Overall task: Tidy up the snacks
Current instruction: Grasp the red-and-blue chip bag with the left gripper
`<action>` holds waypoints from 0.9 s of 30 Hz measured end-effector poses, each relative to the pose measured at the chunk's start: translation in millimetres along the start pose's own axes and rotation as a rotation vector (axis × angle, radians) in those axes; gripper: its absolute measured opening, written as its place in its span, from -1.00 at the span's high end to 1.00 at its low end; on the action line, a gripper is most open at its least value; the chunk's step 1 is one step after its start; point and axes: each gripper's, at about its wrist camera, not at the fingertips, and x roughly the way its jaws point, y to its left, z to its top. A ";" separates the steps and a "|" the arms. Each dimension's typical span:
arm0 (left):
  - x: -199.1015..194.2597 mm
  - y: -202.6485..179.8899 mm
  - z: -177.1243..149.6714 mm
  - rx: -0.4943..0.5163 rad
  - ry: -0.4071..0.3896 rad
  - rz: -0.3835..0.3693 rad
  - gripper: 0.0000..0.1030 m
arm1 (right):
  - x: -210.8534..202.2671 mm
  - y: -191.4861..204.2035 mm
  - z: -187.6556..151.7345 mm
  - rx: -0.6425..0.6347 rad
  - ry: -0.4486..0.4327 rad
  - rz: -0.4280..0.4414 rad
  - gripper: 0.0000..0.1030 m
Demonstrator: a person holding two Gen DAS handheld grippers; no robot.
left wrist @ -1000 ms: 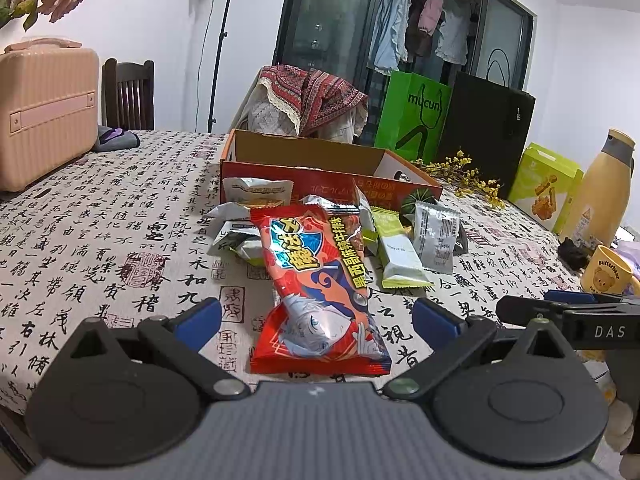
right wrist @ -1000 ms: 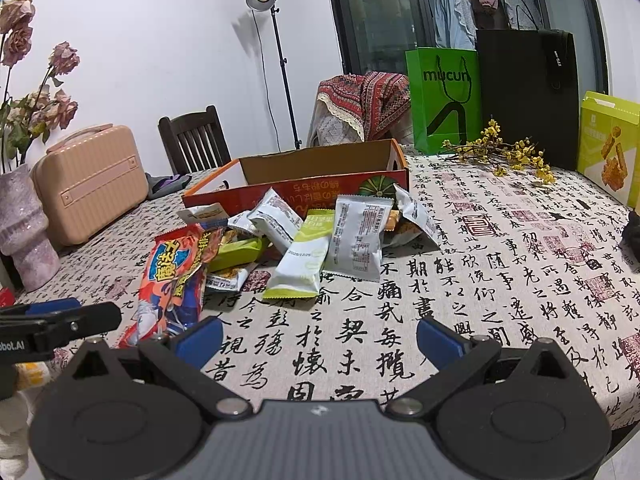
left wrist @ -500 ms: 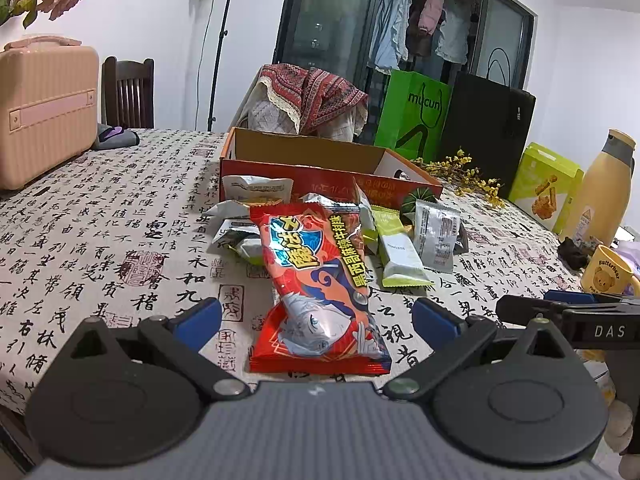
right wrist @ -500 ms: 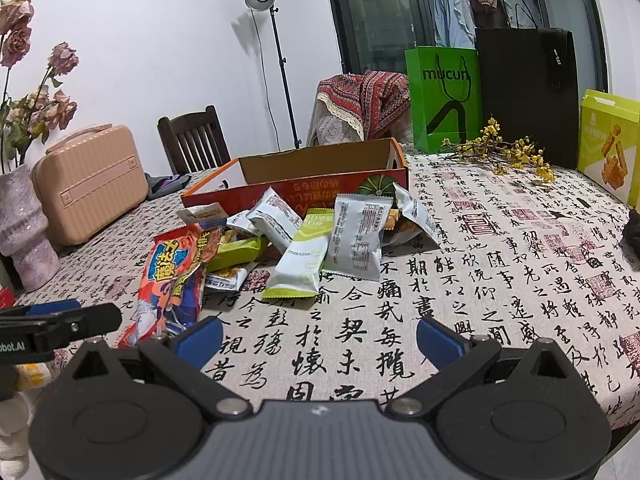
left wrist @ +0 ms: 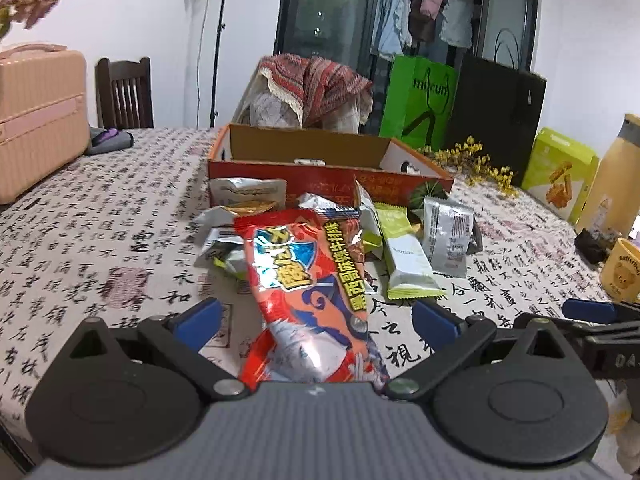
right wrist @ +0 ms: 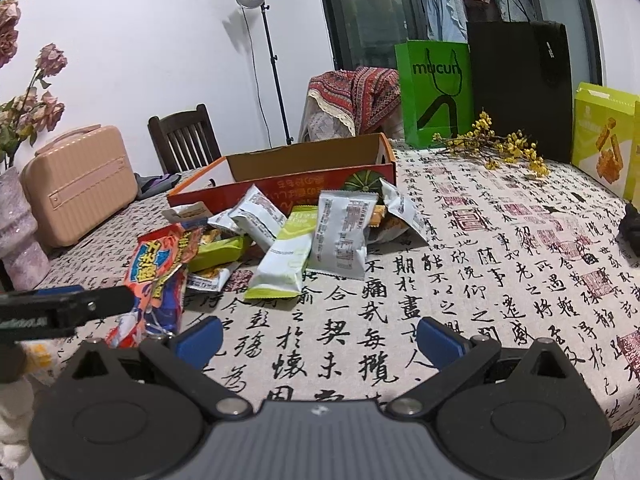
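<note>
Blue rubbery pads of the left gripper (left wrist: 316,322) stand spread around a glossy, crinkled red snack bag (left wrist: 310,292) at lower centre, not touching it. Right gripper (right wrist: 318,338) gapes over calligraphy-printed tablecloth (right wrist: 500,248); foil packets (right wrist: 342,232) heap before the cardboard box (right wrist: 292,172).

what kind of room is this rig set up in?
Most likely a lived-in home, a dining or living room. A wooden dining chair stands at a table with a calligraphy-print tablecloth, clothes hang behind glass doors, and a pink suitcase sits on the table.
</note>
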 end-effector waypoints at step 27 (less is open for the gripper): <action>43.9 5.8 -1.2 -0.094 0.109 0.071 -0.19 | 32.8 -29.6 -2.1 0.085 0.054 0.008 -1.00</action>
